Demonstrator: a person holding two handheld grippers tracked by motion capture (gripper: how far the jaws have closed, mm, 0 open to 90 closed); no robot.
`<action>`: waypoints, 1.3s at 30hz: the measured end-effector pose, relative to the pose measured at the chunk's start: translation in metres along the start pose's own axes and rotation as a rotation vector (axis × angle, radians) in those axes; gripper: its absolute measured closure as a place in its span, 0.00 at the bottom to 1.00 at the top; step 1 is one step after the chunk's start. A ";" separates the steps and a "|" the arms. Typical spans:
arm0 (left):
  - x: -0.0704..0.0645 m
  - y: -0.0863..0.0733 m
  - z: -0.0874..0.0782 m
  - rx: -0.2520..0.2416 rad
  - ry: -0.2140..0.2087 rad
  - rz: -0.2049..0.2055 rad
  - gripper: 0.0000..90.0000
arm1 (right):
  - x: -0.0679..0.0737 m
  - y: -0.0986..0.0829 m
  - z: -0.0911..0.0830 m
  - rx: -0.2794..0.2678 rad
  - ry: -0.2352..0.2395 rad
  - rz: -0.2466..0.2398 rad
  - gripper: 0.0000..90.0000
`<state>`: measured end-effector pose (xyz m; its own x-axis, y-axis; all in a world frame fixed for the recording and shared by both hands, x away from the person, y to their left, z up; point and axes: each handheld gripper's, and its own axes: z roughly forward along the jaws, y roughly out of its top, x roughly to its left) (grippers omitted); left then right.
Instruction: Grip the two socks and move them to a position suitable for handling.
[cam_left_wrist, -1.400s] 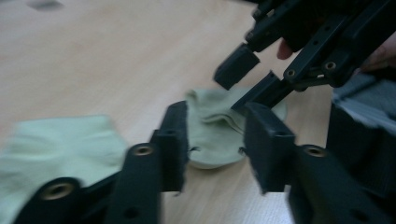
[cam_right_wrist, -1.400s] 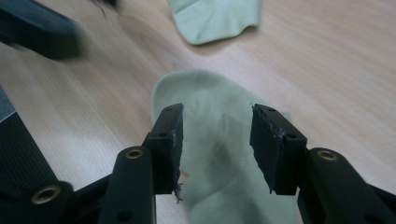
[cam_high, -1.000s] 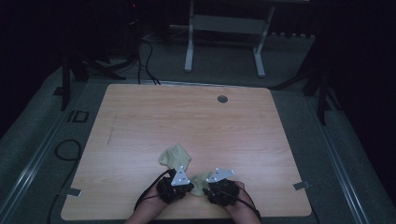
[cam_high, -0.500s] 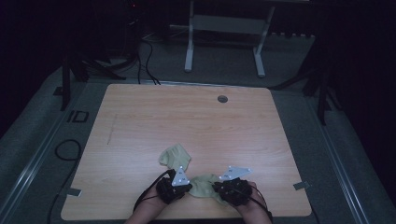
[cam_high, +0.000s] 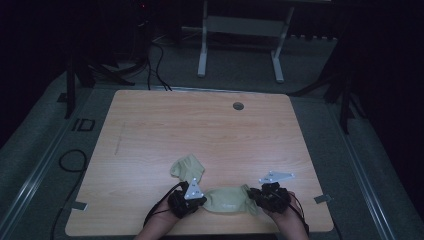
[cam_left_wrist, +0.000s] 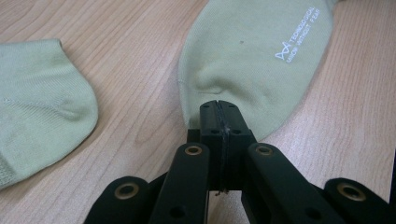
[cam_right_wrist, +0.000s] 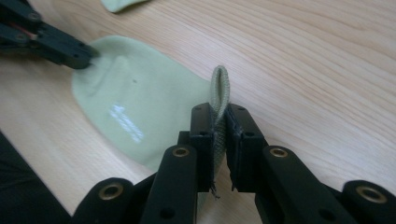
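Left gripper (cam_left_wrist: 218, 112) and right gripper (cam_right_wrist: 219, 116) are each clamped on opposite ends of the sock (cam_high: 227, 200). Keep tension even; lay it flat beside the second sock (cam_high: 187, 167).

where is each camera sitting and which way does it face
High view: fixed above the person's side, looking forward and down on the table; shows both forearms, the left gripper, the right gripper and two socks.
Left gripper view: rides the left gripper, looking along its jaws, shut on the printed sock; the other sock lies apart.
Right gripper view: rides the right gripper, jaws pinching that sock's folded edge.
Both gripper views share the printed sock.
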<state>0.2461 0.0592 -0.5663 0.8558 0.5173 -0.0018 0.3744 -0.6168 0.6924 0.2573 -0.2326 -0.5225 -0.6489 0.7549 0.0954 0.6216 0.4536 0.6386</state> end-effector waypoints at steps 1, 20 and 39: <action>0.000 0.000 0.000 0.001 -0.001 0.003 0.99 | -0.002 -0.002 0.001 0.003 -0.005 0.001 0.89; 0.001 0.005 0.003 0.007 0.008 -0.006 0.99 | -0.007 -0.001 0.015 0.050 -0.019 -0.025 1.00; 0.004 0.020 0.018 0.000 0.000 -0.034 0.99 | -0.039 -0.002 0.025 0.083 -0.070 0.008 0.99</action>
<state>0.2634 0.0378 -0.5654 0.8425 0.5382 -0.0252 0.4033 -0.5989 0.6919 0.2925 -0.2513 -0.5465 -0.6129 0.7889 0.0447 0.6629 0.4825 0.5726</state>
